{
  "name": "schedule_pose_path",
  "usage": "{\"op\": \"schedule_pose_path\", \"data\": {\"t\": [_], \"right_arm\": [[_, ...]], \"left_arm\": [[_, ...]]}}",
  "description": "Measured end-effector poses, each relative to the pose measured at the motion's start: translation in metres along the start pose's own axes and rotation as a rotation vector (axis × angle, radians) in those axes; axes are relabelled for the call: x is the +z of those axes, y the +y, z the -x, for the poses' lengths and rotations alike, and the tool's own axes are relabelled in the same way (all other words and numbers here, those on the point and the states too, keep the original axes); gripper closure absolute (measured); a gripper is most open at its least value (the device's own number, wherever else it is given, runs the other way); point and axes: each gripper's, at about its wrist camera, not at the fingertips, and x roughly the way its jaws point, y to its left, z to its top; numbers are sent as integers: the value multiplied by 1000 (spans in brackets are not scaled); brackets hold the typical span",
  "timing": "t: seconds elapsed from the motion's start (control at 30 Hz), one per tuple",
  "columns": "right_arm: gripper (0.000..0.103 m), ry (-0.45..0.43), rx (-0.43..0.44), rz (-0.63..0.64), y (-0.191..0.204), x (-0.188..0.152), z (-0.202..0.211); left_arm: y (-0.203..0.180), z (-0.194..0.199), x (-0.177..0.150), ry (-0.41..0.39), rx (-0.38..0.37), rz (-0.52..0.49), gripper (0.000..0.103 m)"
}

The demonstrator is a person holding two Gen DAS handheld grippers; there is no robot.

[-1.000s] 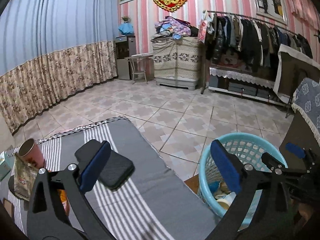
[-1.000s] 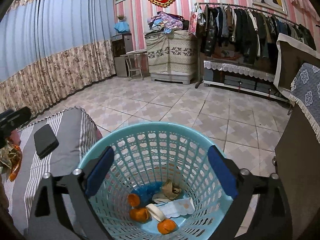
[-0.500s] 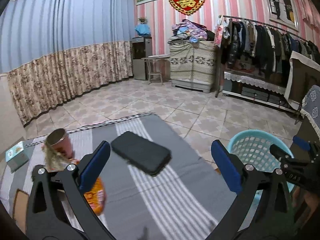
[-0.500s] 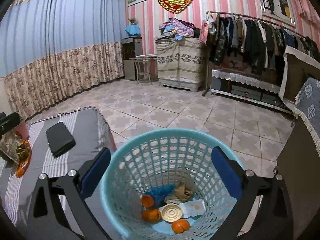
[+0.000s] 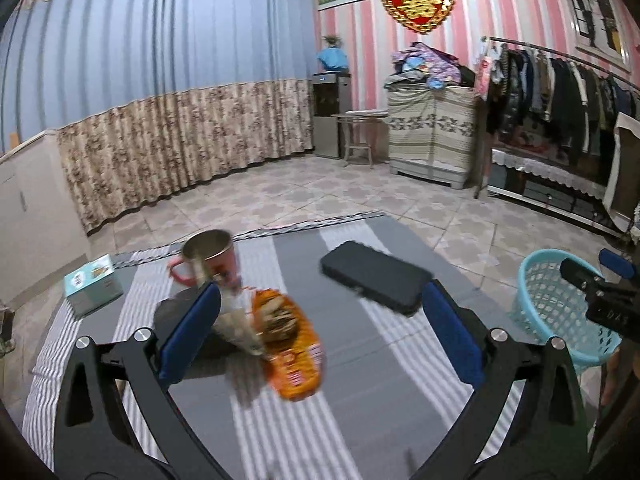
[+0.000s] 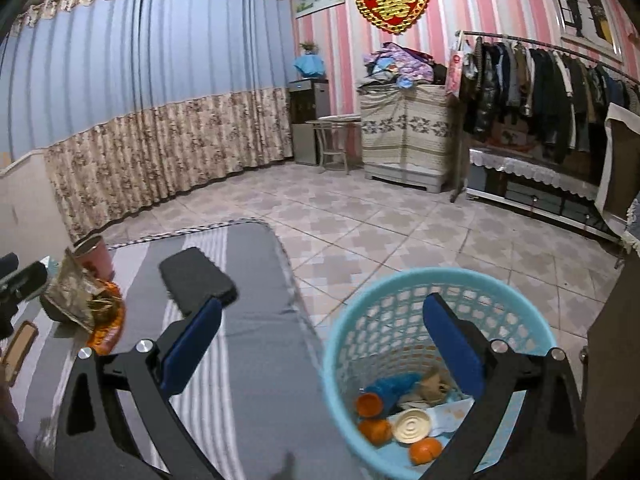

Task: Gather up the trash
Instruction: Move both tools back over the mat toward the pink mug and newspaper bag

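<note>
Grey striped cloth [image 5: 360, 420] carries the orange snack wrapper [image 5: 294, 354] just ahead of my left gripper [image 5: 320, 340], jaws apart and empty, so I should straddle it squarely, while my right gripper [image 6: 322, 350], likewise apart, hovers over the basket [image 6: 348, 320].
</note>
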Motion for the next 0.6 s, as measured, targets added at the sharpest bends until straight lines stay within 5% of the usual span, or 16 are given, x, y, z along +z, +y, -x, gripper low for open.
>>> {"op": "schedule_pose_path", "data": {"t": [0.6], "right_arm": [[5, 68, 70, 108, 71, -14, -13]], "left_arm": [[118, 20, -48, 54, 172, 127, 6]]}}
